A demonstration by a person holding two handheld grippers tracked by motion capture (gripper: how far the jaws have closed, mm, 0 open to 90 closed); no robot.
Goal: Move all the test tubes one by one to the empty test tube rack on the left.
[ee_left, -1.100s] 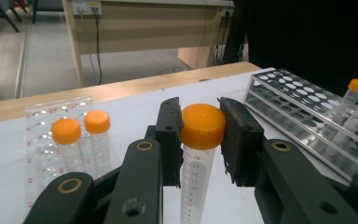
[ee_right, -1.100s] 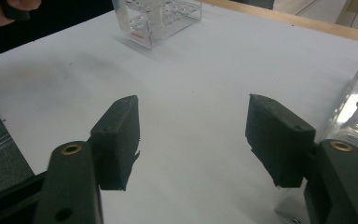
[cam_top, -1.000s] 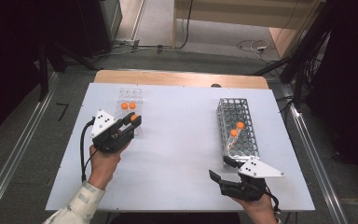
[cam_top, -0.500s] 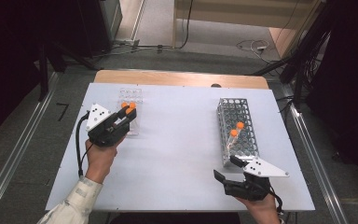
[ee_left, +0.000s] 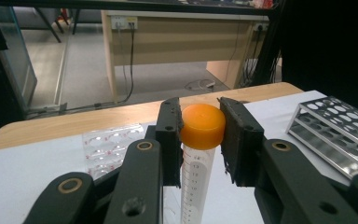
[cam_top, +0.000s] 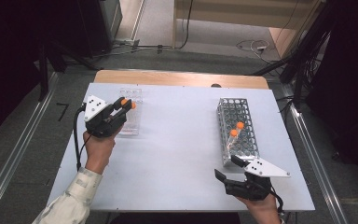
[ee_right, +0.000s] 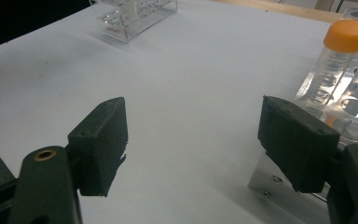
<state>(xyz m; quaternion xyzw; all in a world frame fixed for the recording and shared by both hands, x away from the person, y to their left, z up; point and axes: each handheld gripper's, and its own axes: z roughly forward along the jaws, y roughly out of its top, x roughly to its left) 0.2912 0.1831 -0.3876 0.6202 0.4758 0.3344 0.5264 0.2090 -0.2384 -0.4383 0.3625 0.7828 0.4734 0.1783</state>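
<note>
Orange plastic sat pinched between my left gripper [ee_left: 199, 140] jaws: I held the capped tube [ee_left: 196, 158] only by its cap, above the clear rack [cam_top: 129, 112] at the table's [cam_top: 177, 154] far left. My right gripper [ee_right: 200, 140] rested wide apart and empty at the near edge, just beside the metal rack [cam_top: 237, 130], where two more orange-capped tubes stood. The grip looked shallow; I judged the smooth cap could slip out, or the long tube swing and catch the clear rack if I tilted it. Half a second before, my left hand had been lower and further toward me; the right had barely shifted.
</note>
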